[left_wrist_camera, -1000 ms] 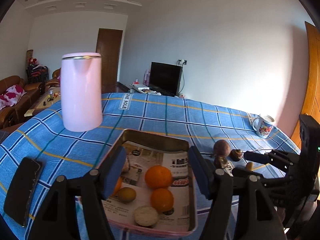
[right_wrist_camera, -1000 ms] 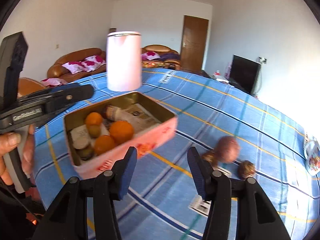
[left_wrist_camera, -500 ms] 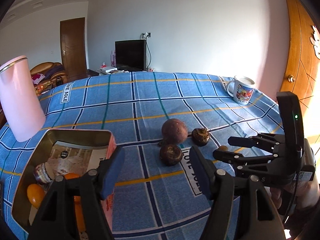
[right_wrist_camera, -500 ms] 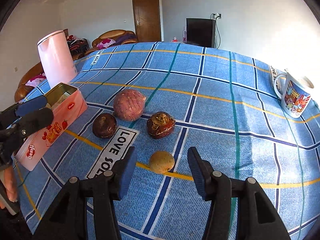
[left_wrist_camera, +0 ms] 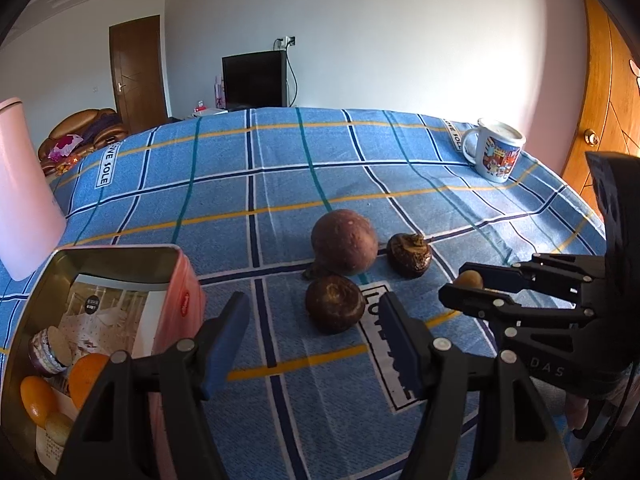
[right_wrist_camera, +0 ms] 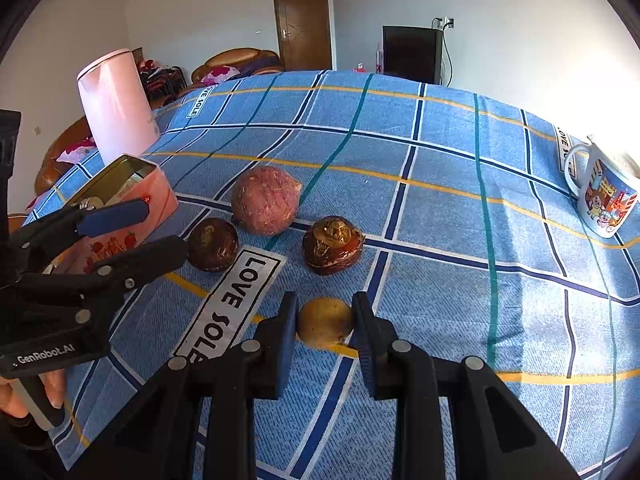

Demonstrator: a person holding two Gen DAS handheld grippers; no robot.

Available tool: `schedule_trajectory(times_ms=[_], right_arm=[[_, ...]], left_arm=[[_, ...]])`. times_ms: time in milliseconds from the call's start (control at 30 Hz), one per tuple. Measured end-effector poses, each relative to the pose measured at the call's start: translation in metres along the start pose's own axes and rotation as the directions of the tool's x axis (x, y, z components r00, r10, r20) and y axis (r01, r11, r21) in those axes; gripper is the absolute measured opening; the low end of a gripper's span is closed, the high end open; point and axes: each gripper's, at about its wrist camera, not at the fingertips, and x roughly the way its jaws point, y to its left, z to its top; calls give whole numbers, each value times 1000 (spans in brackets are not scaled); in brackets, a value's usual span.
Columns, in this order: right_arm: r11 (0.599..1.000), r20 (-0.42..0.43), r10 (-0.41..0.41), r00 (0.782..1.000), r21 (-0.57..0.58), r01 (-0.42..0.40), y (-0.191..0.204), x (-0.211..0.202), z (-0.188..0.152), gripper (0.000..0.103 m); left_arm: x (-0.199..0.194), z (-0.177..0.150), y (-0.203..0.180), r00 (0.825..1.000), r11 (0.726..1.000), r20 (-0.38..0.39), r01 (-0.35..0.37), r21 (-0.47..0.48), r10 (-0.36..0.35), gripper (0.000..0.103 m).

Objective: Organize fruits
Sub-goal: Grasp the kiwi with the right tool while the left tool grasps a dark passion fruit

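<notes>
Several fruits lie on the blue checked tablecloth. A small yellow-brown fruit (right_wrist_camera: 325, 321) sits between the fingers of my right gripper (right_wrist_camera: 325, 334), which is shut on it; it also shows in the left wrist view (left_wrist_camera: 469, 279). A large reddish round fruit (right_wrist_camera: 265, 200), a dark round fruit (right_wrist_camera: 213, 243) and a brown knobbly fruit (right_wrist_camera: 332, 244) lie just beyond. My left gripper (left_wrist_camera: 314, 342) is open and empty, in front of the dark round fruit (left_wrist_camera: 335, 303). A pink tin (left_wrist_camera: 182, 280) at the left holds oranges (left_wrist_camera: 86, 376) and other fruits.
A pink kettle (right_wrist_camera: 116, 104) stands behind the tin at the far left. A printed mug (right_wrist_camera: 604, 196) stands at the table's right edge. A wooden door (left_wrist_camera: 612, 92) is close on the right. A television and sofas are beyond the table.
Both grippers swung right from the tin to the loose fruits. My right gripper moved forward and closed around the small yellow-brown fruit. My left gripper stayed open.
</notes>
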Motion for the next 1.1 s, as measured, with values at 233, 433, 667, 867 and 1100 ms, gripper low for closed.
schedule_trajectory(times_ms=[233, 433, 667, 867, 1100], right_arm=[[998, 52, -10, 999, 61, 7, -12, -9, -1, 29], [998, 64, -13, 998, 59, 9, -12, -11, -1, 29], [998, 67, -2, 998, 61, -2, -14, -11, -2, 29], [998, 91, 3, 996, 56, -8, -12, -16, -2, 29], [999, 153, 9, 988, 39, -15, -8, -28, -4, 29]], left_arm=[[19, 9, -6, 999, 1000, -49, 0, 7, 1, 69], [39, 12, -10, 991, 999, -128, 37, -8, -38, 69], [47, 12, -10, 985, 998, -161, 53, -22, -56, 50], [41, 10, -7, 984, 995, -149, 90, -35, -94, 40], [17, 7, -5, 994, 995, -51, 94, -37, -96, 40]])
